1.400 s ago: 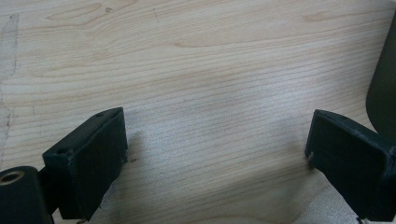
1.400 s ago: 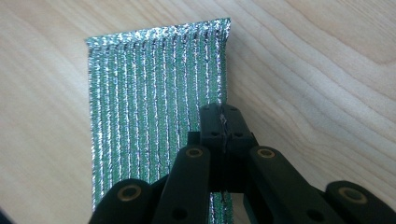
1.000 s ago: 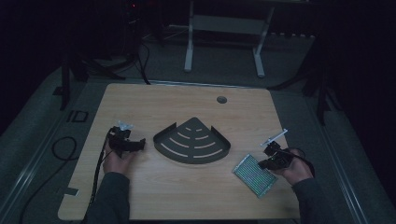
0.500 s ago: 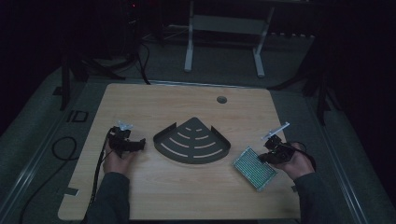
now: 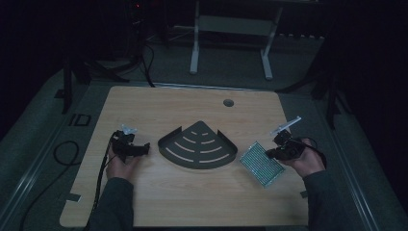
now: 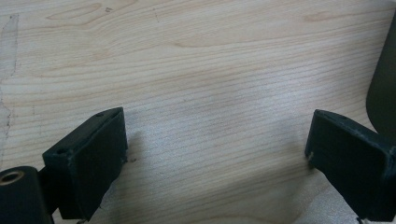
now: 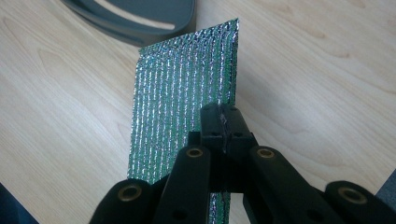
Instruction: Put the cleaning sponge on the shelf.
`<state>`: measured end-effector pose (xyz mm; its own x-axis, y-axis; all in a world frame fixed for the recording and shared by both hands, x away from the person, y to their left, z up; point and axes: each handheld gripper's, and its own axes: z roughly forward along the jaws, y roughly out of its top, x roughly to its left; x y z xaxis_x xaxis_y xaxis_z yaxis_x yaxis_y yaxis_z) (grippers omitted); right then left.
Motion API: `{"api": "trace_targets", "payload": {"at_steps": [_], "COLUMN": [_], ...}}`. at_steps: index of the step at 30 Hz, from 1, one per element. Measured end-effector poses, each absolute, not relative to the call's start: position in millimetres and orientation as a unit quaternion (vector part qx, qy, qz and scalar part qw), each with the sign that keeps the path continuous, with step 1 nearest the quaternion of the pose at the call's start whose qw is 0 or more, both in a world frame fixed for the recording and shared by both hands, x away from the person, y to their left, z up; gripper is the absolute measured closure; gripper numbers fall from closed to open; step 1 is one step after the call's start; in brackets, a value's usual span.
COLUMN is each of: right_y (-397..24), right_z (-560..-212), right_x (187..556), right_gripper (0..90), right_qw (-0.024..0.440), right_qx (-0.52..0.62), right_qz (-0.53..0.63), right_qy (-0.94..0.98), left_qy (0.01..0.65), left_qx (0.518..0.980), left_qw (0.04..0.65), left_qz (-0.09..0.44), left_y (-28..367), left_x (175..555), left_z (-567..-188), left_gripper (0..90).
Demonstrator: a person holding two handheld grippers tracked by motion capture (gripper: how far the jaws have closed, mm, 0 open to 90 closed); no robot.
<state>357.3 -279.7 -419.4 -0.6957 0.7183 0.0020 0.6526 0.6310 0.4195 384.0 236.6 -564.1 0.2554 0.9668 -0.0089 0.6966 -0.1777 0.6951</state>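
A shiny green ribbed foil pouch point(image 5: 261, 162) point(image 7: 184, 88) lies at the right of the wooden table point(image 5: 192, 202), and my right gripper point(image 5: 272, 154) point(image 7: 223, 122) is shut on its edge. A dark fan-shaped slotted tray point(image 5: 198, 144) point(image 7: 140, 16) sits at the table's middle, its corner just beyond the pouch. At the left of the tray my left gripper point(image 5: 144, 148) point(image 6: 217, 149) stands open over bare wood, its jaws wide apart with nothing between them. The tray's dark edge point(image 6: 384, 88) shows at the right of the left gripper view.
A round cable hole point(image 5: 228, 102) sits near the table's far edge. Black cables point(image 5: 62, 151) trail off the left side onto the floor. A white stand's legs point(image 5: 231, 43) rise behind the table. A person's forearms come in from the near edge.
My right gripper has slid left and slightly away with the foil pouch, bringing it closer to the tray. The left gripper has stayed where it was.
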Motion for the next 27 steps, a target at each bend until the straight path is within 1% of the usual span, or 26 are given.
{"api": "trace_targets", "payload": {"at_steps": [13, 27], "right_y": [-264.5, -248.2], "right_z": [-401.8, -395.4], "right_x": [368.2, 382.7], "right_gripper": [89.7, 89.7], "right_qw": [0.096, 0.097], "right_qx": [0.37, 0.364], "right_qz": [0.21, 0.218], "right_qy": [0.9, 0.9], "left_qy": [0.567, 0.567], "left_qx": [0.733, 0.734], "left_qw": [0.299, 0.299], "left_qz": [0.225, 0.225], "left_y": [236.6, 236.6], "left_x": [384.0, 384.0], "left_z": [-564.0, -564.0], "left_gripper": [6.1, 6.1]}}
